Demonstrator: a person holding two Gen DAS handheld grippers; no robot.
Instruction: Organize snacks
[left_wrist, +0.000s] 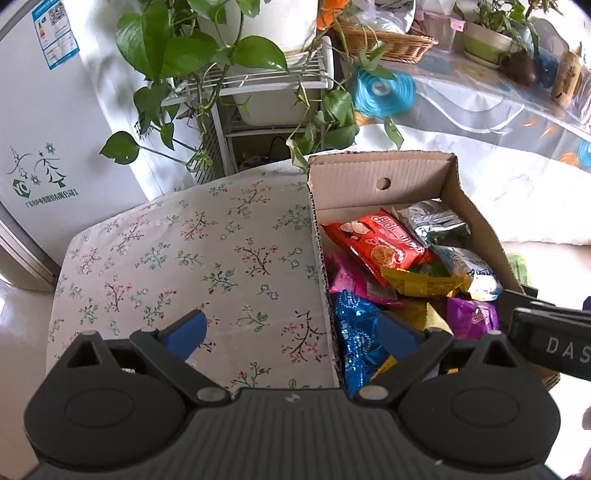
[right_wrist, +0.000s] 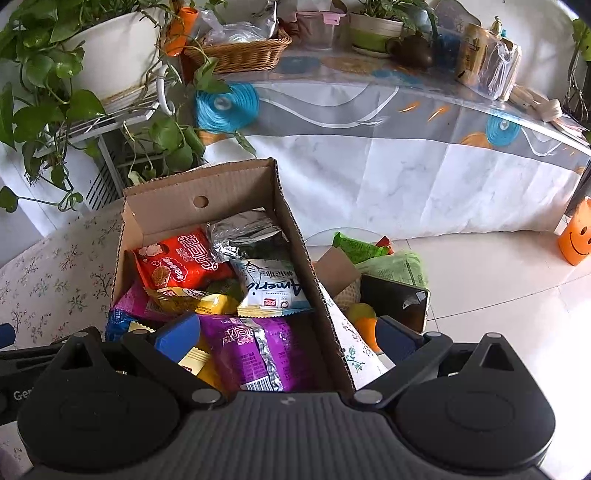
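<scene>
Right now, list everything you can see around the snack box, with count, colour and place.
Cardboard box: one, brown, open, on the floral cloth.
Snack packets: many, red, silver, white, yellow, purple, pink, blue, piled inside the box.
Floral cloth: one, pale, left of the box.
Green packets: a few, right of the box.
Phone: one, dark, right of the box.
Potted plants: several, green, behind.
Wicker basket: one, tan, on the far table.
Left gripper: open, astride the box's left wall.
Right gripper: open, astride its right wall.

Few words are readable here, and the packet print appears mirrored.
White letters "DAS" show on the black gripper arm (left_wrist: 554, 345); the white snack packet with blue lettering (right_wrist: 271, 286) reads "Americ".
</scene>
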